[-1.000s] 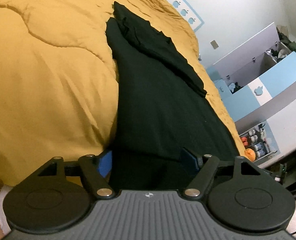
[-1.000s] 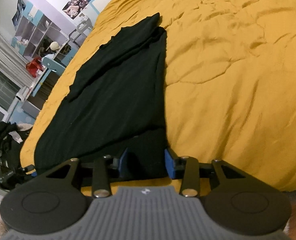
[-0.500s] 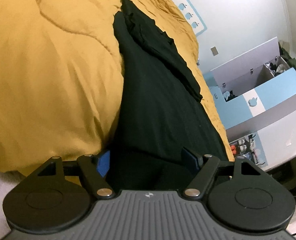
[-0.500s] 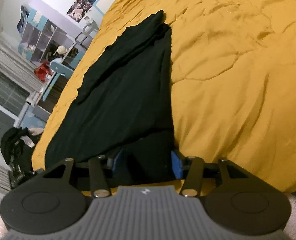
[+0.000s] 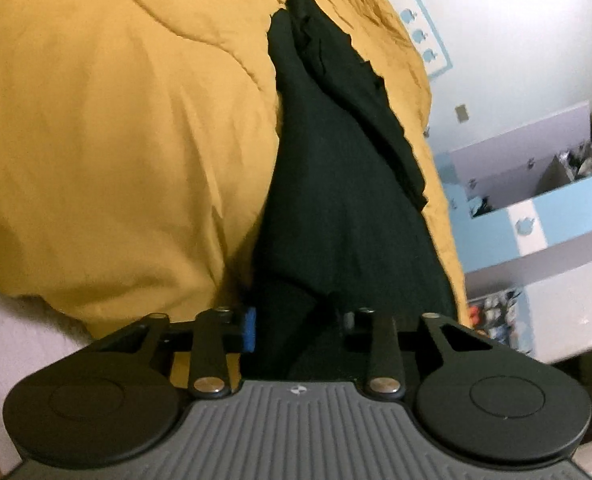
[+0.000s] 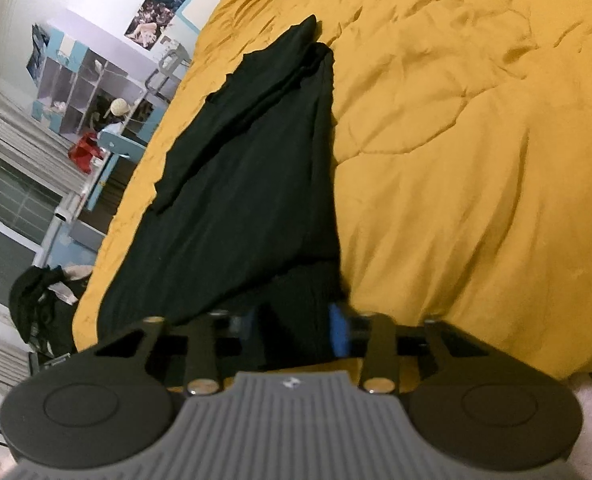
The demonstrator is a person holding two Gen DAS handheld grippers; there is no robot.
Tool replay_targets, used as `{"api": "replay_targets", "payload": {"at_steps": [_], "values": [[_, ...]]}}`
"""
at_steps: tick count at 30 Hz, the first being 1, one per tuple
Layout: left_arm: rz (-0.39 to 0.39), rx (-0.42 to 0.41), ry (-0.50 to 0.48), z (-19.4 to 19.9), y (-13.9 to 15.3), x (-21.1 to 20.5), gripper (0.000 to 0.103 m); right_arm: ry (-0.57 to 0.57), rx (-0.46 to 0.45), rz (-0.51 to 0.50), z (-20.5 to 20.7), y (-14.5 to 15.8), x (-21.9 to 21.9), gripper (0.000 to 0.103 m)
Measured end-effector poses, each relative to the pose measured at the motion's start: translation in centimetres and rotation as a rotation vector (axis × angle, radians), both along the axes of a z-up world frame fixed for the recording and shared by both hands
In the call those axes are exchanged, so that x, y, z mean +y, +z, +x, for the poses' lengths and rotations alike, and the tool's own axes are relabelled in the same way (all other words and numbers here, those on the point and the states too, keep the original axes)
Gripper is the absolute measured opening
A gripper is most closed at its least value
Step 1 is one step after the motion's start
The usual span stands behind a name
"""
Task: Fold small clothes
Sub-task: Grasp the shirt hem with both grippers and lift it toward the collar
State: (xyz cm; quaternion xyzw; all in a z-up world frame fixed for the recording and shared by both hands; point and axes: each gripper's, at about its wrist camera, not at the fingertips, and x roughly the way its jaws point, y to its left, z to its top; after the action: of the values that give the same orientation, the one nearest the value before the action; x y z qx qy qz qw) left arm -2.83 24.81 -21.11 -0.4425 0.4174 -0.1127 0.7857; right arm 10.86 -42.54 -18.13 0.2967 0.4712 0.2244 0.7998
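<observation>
A long black garment (image 5: 336, 160), folded lengthwise, lies on the yellow quilt (image 5: 116, 120) and runs away from me. My left gripper (image 5: 299, 324) is at its near hem, jaws closing, with bunched black cloth filling the gap between the blue pads. The right wrist view shows the same black garment (image 6: 248, 184) on the yellow quilt (image 6: 476, 140). There my right gripper (image 6: 295, 326) is also closing on the near hem, and cloth reaches from pad to pad. A folded sleeve lies along the garment's outer side.
Blue and white cupboards (image 5: 536, 208) stand past the bed's edge in the left wrist view. In the right wrist view there is a shelf unit (image 6: 84, 92), a window with blinds (image 6: 4, 192) and a heap of dark clothes (image 6: 40, 296) on the floor.
Both pairs of jaws have drawn in around the garment's near hem, and the cloth between them has bunched up. Both views have rolled slightly; the garment has not shifted on the bed.
</observation>
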Motion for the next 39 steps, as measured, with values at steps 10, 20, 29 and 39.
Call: {"api": "replay_targets", "payload": {"at_steps": [10, 20, 29, 39], "values": [[-0.051, -0.023, 0.055, -0.9, 1.4, 0.1, 0.006, -0.036, -0.049, 0.201, 0.6, 2.5, -1.1, 0.015], [-0.13, -0.145, 0.071, 2.0, 4.8, -0.4, 0.005, -0.086, -0.044, 0.318, 2.4, 3.2, -0.5, 0.01], [-0.066, -0.321, 0.047, 12.8, 10.3, 1.0, 0.005, -0.159, -0.132, 0.419, 11.6, 6.9, 1.5, 0.007], [-0.084, -0.363, 0.17, 27.8, 9.0, 5.5, 0.005, -0.278, -0.187, 0.361, 29.1, 7.6, 4.7, 0.004]]}}
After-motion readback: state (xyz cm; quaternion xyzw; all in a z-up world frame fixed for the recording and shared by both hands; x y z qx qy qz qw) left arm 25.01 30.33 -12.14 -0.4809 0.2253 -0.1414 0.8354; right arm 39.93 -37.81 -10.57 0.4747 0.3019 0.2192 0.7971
